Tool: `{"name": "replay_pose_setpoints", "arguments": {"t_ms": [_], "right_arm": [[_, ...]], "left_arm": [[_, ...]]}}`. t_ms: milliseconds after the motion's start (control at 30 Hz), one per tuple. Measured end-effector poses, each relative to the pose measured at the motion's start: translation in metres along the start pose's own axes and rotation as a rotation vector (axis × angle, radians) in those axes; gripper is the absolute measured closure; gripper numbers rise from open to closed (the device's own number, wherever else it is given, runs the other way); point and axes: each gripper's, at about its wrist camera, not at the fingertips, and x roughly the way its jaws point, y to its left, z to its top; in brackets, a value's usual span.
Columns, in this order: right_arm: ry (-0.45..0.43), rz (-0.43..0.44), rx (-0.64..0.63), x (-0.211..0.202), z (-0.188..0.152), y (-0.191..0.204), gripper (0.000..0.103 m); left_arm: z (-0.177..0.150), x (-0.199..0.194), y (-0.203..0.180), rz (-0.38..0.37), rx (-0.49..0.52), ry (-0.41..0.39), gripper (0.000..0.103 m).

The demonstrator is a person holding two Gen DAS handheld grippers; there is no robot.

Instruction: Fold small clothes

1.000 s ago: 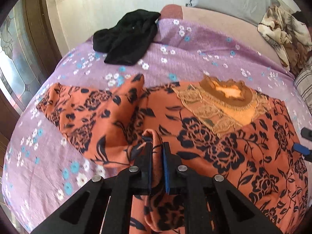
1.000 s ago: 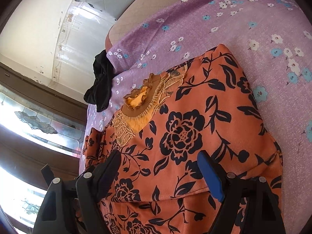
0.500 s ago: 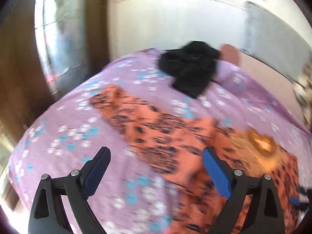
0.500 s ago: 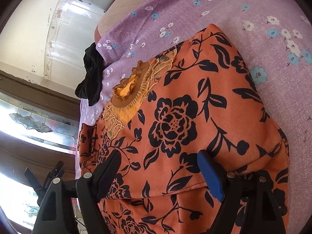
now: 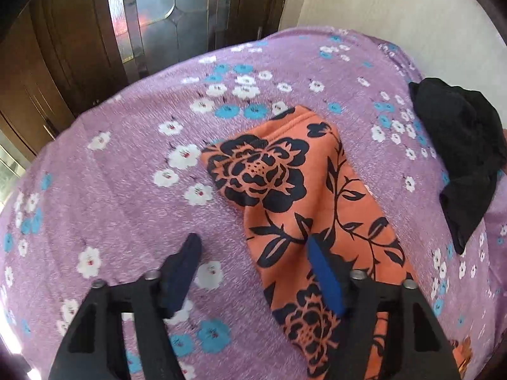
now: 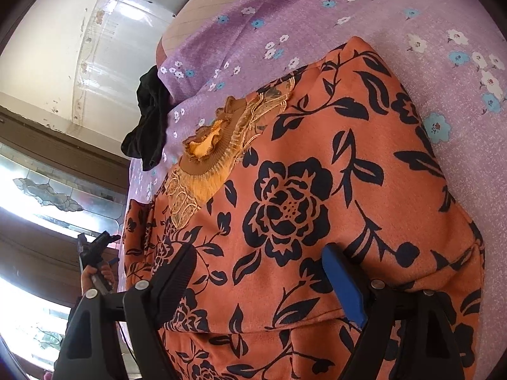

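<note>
Left gripper (image 5: 253, 269): jaws parted, just narrowing, straddling sleeve edge of orange black-flowered blouse (image 5: 304, 196) (nothing pinched).
Right gripper (image 6: 259, 272): jaws released above blouse.

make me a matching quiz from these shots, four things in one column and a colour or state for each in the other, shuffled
Things:
1. garment
2. bedsheet
3. crumpled cloth
4. right gripper

Colour or state:
A. plain black, bunched up near the edge of the bed
B. purple with white and blue flowers
C. orange with dark flower print and a gold embroidered neckline
D. fingers apart over the orange fabric, nothing clamped

Pairs: 1-C, 2-B, 3-A, 4-D
</note>
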Motion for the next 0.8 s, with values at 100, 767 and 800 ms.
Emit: {"name": "replay_pose_setpoints", "arguments": {"t_ms": [100,767,800], "right_arm": [[-0.017,0.003,0.014,0.0,-0.002,0.0,0.018],[-0.107,0.183,0.148,-0.059,0.018,-0.012,0.02],[-0.128,0.187,0.141,-0.067,0.019,-0.011,0.02]], "left_arm": [[0.002,0.003,-0.024,0.059,0.091,-0.101,0.074],[-0.116,-0.243,-0.205,-0.064,0.584,-0.357,0.093],[-0.132,-0.261,-0.214,-0.097,0.621,-0.369,0.093]]}}
